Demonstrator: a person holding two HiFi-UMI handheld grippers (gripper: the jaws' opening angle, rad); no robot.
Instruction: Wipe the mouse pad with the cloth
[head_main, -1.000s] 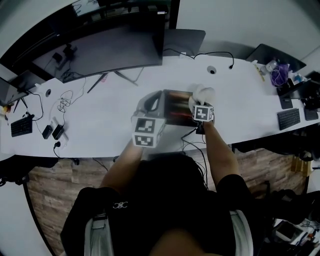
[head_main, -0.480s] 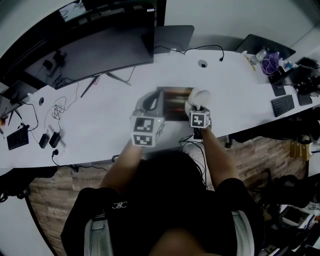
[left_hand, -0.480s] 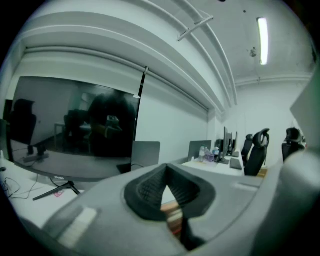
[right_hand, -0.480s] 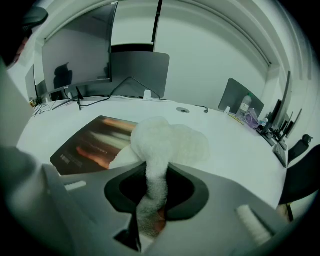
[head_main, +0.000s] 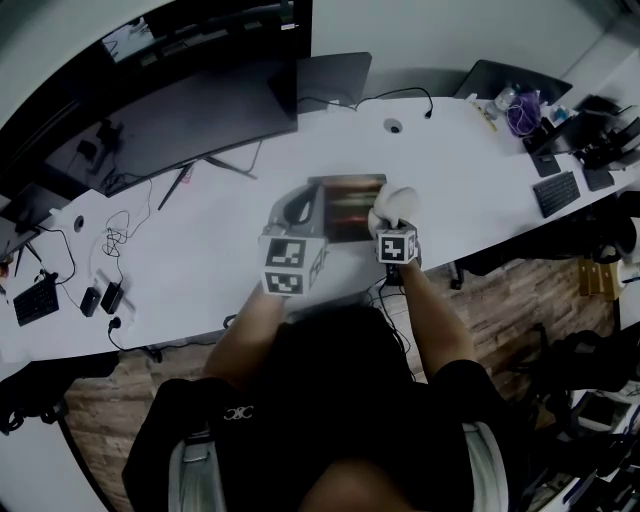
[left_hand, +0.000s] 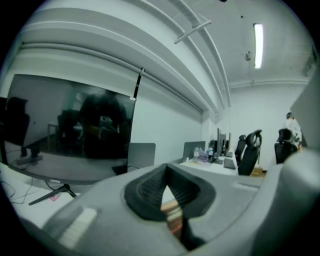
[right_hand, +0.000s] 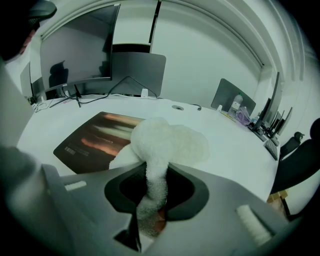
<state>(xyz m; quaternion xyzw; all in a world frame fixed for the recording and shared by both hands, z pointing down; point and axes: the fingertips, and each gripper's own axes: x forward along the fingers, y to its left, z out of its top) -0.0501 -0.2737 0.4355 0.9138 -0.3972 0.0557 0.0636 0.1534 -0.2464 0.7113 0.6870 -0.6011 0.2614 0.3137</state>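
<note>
Right gripper view: right gripper (right_hand: 154, 200) clenched on the fluffy white cloth (right_hand: 167, 142), bulk of it resting at the right edge of the dark streaked mouse pad (right_hand: 95, 140), flat on the white desk (right_hand: 230, 145) before a curved monitor (head_main: 190, 120). Left gripper (left_hand: 172, 212) nipped onto the pad's left edge, jaws almost meeting

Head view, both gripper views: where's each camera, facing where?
Head view: on head, steeply down at desk; forearms, left gripper, right gripper.
Left gripper view: rides it, level toward monitor; own jaws on mouse pad.
Right gripper view: rides it, down across desk; own jaws hold cloth.
Shared: head, right views show cloth at mouse pad's edge.
</note>
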